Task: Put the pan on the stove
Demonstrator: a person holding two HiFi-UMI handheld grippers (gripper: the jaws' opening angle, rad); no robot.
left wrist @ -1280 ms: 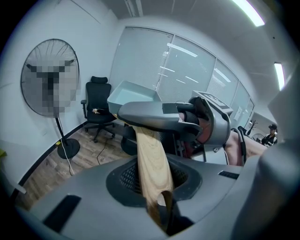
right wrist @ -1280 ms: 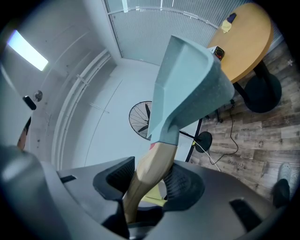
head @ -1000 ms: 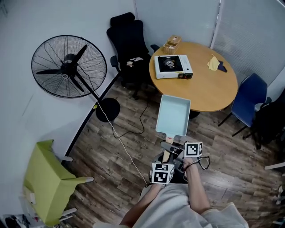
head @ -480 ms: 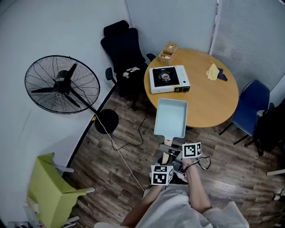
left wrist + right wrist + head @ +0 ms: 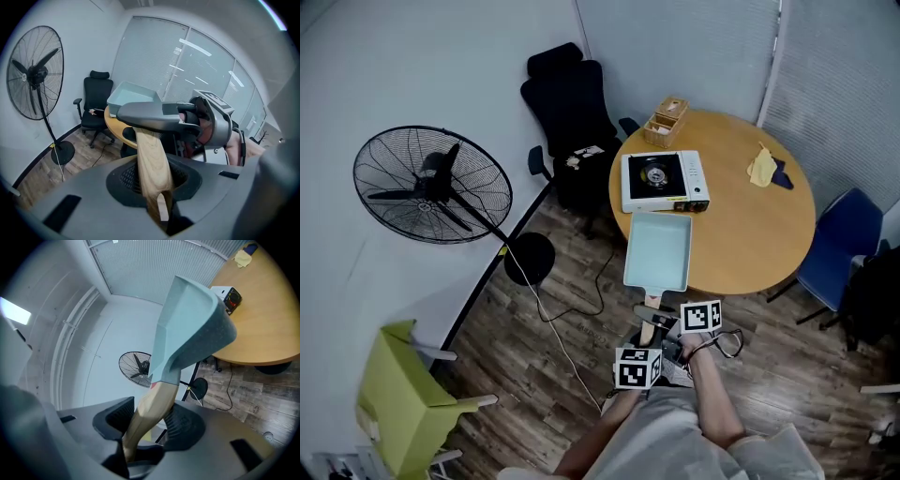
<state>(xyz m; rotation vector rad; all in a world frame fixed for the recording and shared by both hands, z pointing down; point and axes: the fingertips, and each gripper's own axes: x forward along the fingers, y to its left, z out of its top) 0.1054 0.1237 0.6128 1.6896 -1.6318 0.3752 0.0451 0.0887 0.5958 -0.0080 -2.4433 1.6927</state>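
A light-blue rectangular pan (image 5: 657, 251) hangs level in the air, and its far end reaches over the near edge of the round wooden table (image 5: 750, 234). The white portable stove (image 5: 665, 181) sits on the table just beyond the pan. My left gripper (image 5: 648, 334) is shut on the end of the pan's wooden handle (image 5: 149, 161). My right gripper (image 5: 656, 313) is shut on the same handle closer to the pan, crossing from the right. In the right gripper view the pan (image 5: 187, 329) rises ahead, with the stove (image 5: 227, 294) past it.
A standing fan (image 5: 427, 183) and its floor cable (image 5: 572, 309) are on the left. A black office chair (image 5: 572, 112) stands behind the table, a blue chair (image 5: 839, 244) at its right, and a green chair (image 5: 398, 394) at lower left. A wooden box (image 5: 667, 120) and a yellow cloth (image 5: 764, 167) lie on the table.
Both grippers and the pan have moved forward toward the table. The pan's far end now overlaps the table edge, close to the stove.
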